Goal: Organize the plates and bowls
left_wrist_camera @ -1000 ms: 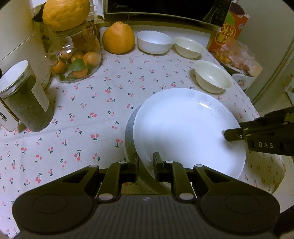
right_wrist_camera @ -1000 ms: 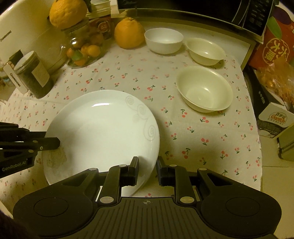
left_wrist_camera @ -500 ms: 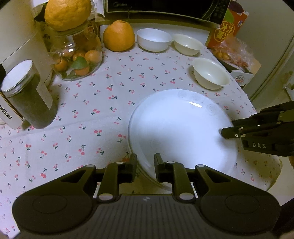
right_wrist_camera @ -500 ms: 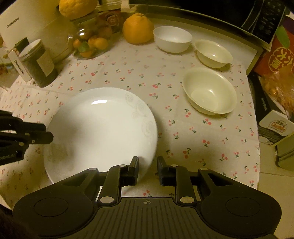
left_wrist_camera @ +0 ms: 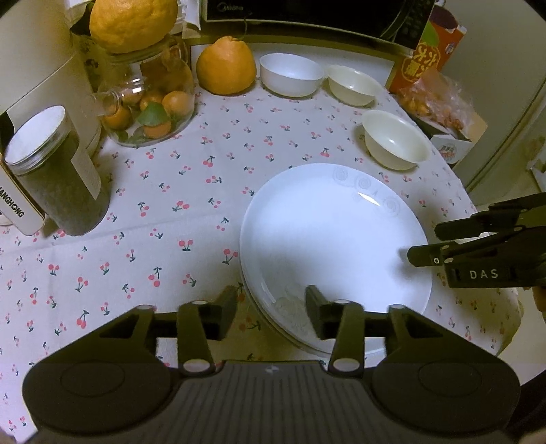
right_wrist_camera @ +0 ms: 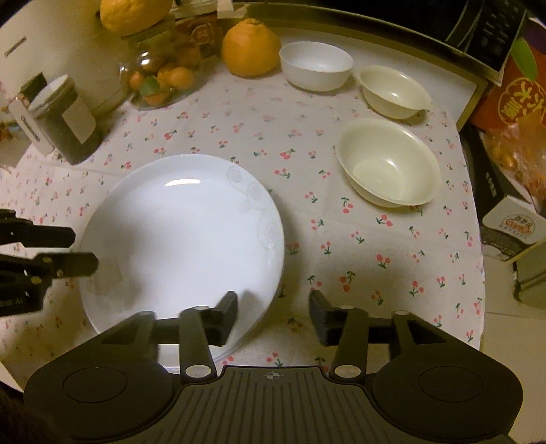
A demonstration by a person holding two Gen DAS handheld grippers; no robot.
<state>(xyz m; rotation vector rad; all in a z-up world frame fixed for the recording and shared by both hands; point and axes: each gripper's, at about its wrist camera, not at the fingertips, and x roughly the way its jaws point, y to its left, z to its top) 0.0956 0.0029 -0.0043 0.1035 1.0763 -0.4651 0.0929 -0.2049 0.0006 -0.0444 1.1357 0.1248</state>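
Observation:
A white plate [left_wrist_camera: 334, 239] lies on top of another plate on the cherry-print tablecloth [left_wrist_camera: 191, 191]; it also shows in the right wrist view [right_wrist_camera: 184, 239]. My left gripper [left_wrist_camera: 271, 312] is open, its fingers astride the plates' near-left rim. My right gripper [right_wrist_camera: 273, 319] is open at the plates' right rim, and also shows in the left wrist view [left_wrist_camera: 426, 244]. Three empty bowls stand behind: a white bowl [right_wrist_camera: 315, 65], a small cream bowl [right_wrist_camera: 392, 90] and a larger cream bowl [right_wrist_camera: 389, 162].
A dark jar [left_wrist_camera: 58, 170], a glass jar of small oranges [left_wrist_camera: 150, 102] and a large orange fruit [left_wrist_camera: 225, 70] stand at the back left. A microwave [left_wrist_camera: 307, 13] is behind. Boxes and a snack bag [left_wrist_camera: 440, 99] crowd the right edge.
Both grippers were shut on the plate's rim and have opened. The plate has come down onto the lower plate and now lies flat.

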